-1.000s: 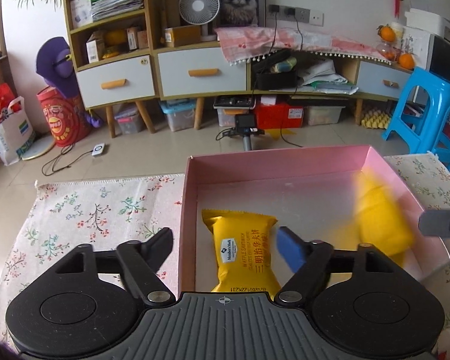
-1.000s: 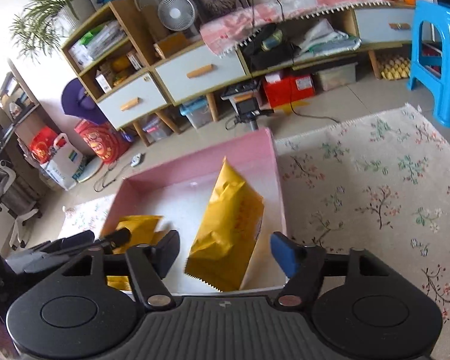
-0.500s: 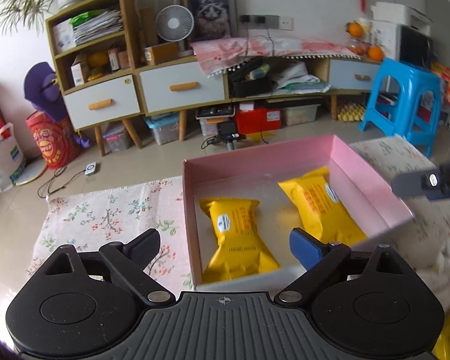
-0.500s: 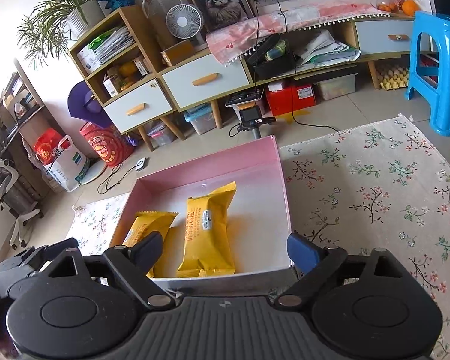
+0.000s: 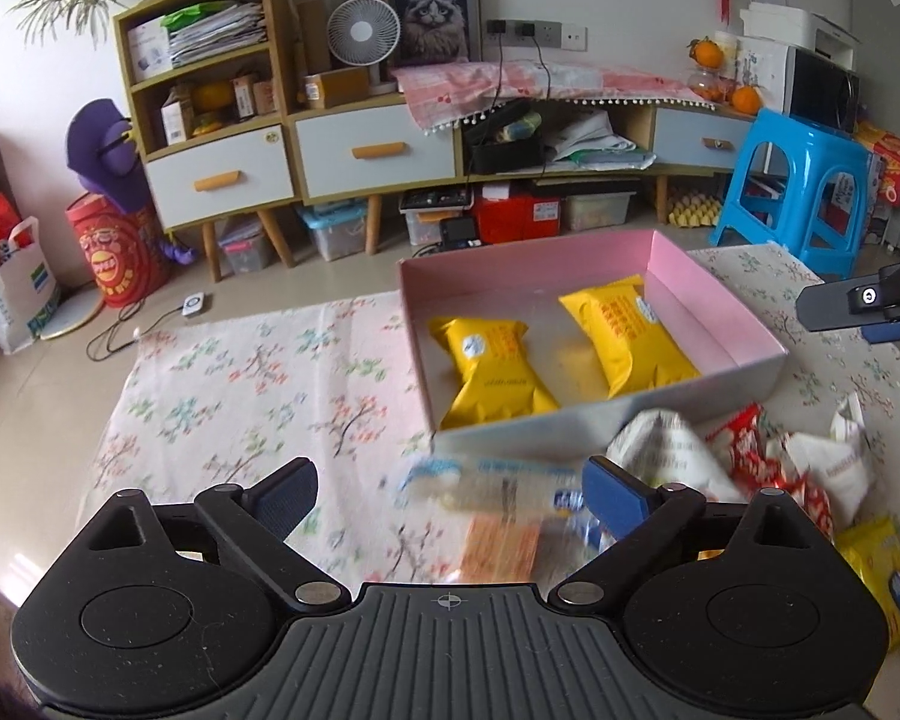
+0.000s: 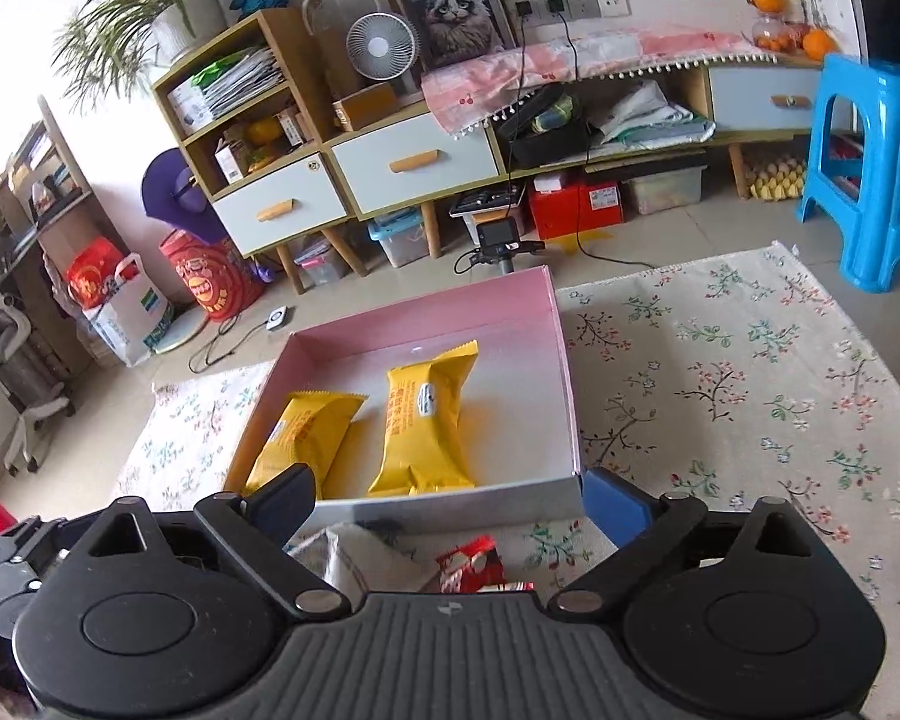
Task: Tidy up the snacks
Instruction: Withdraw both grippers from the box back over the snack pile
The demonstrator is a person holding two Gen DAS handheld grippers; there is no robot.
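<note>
A pink box (image 5: 714, 306) (image 6: 561, 372) stands on the flowered cloth with two yellow snack packets lying flat inside, one on the left (image 5: 492, 360) (image 6: 306, 438) and one on the right (image 5: 624, 336) (image 6: 426, 420). My left gripper (image 5: 450, 480) hangs in front of the box, jaws opening, pads touching nothing. Below it lie a blurred blue-and-white packet (image 5: 492, 486) and an orange packet (image 5: 501, 546). My right gripper (image 6: 450, 492) hovers at the box's near edge, jaws opening and empty. It also shows in the left wrist view as the right gripper (image 5: 858, 300).
Loose snacks lie in front of the box: a white printed packet (image 5: 660, 450), red packets (image 5: 750, 456) (image 6: 471, 564), a white packet (image 5: 834, 462) and a yellow one (image 5: 882, 576). A blue stool (image 6: 870, 168) and cabinets (image 5: 378, 150) stand beyond the table.
Both grippers let go of their yellow packets, which now lie flat in the box. Both drew back toward me with jaws widening, and the loose snack pile came into view.
</note>
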